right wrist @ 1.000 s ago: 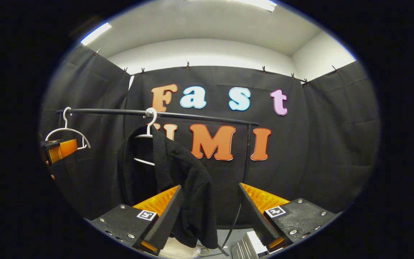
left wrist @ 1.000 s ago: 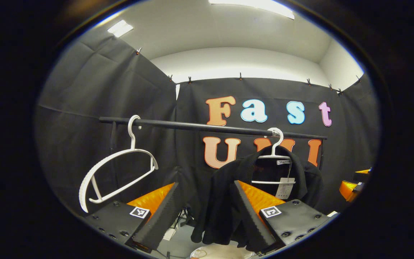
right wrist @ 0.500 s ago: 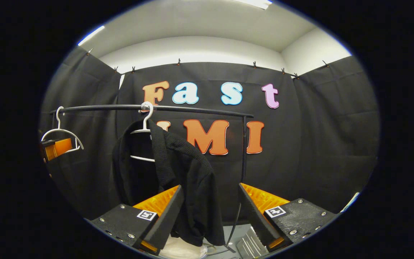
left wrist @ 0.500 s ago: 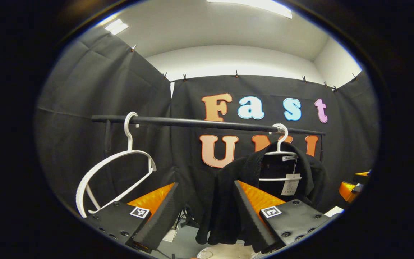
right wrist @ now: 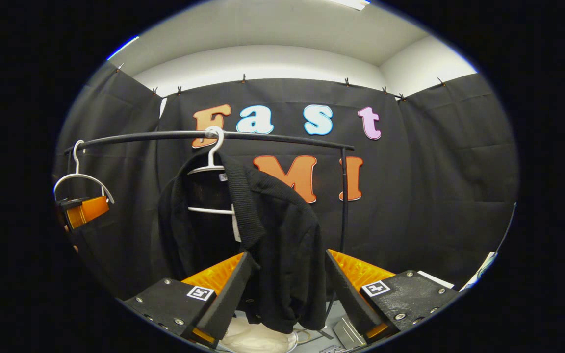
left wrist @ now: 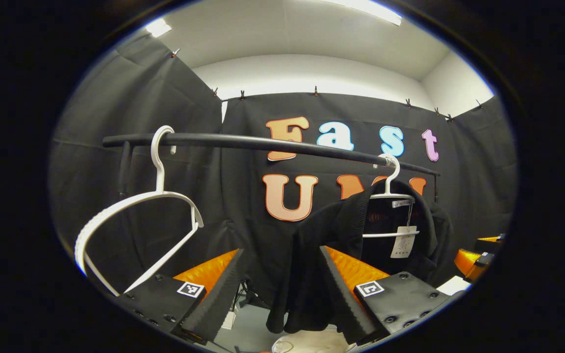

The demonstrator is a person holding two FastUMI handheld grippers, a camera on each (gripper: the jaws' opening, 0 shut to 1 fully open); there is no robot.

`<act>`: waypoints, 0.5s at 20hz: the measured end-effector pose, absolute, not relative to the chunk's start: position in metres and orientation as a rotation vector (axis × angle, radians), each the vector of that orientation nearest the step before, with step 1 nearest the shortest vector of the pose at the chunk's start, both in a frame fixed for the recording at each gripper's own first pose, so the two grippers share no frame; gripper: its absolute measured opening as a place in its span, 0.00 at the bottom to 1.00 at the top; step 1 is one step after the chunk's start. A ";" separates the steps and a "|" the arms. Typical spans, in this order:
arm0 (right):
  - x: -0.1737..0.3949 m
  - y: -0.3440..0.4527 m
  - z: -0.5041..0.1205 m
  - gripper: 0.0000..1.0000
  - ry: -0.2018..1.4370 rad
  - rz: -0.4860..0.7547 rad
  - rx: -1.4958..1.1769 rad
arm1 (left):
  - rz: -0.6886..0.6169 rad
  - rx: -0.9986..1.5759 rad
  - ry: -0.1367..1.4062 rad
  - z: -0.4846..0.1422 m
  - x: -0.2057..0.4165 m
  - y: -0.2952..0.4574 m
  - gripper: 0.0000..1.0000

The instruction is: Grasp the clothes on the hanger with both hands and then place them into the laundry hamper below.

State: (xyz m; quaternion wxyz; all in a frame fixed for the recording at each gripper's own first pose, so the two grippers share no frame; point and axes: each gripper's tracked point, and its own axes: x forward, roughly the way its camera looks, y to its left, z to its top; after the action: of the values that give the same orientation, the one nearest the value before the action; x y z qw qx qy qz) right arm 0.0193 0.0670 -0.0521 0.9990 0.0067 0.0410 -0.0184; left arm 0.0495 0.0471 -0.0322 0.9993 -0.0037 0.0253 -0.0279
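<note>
Both claws stand spread wide with nothing between their fingers. Ahead of the right gripper [right wrist: 285, 289] hangs the black jacket [right wrist: 282, 235]; its right front panel drops straight through the gap, near but apparently not touched. From the left gripper [left wrist: 280, 289] the same jacket [left wrist: 312, 264] lies a little right of centre, its left front edge hanging long and vertical. It is still on its white hanger [right wrist: 210, 166] on the black rail [right wrist: 263, 137]. The pale hamper [right wrist: 258, 338] sits below. The right claw looks the closer.
</note>
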 end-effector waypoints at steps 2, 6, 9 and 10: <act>0.027 0.080 -0.058 0.94 0.084 -0.019 0.014 | -0.057 -0.014 0.049 -0.034 0.054 0.050 0.93; 0.047 0.106 -0.078 0.94 0.119 0.019 0.040 | -0.046 0.013 0.037 -0.031 0.057 0.056 0.93; 0.062 0.114 -0.093 0.94 0.139 0.012 0.033 | -0.034 0.016 0.027 -0.028 0.059 0.063 0.94; 0.067 0.116 -0.098 0.94 0.144 0.006 0.028 | -0.030 0.014 0.028 -0.028 0.059 0.065 0.95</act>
State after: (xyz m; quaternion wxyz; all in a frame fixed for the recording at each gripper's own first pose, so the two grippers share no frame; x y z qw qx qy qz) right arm 0.0675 0.1162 -0.0983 0.9973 0.0140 0.0721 0.0029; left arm 0.0593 0.0648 -0.0277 0.9998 0.0069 0.0138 -0.0148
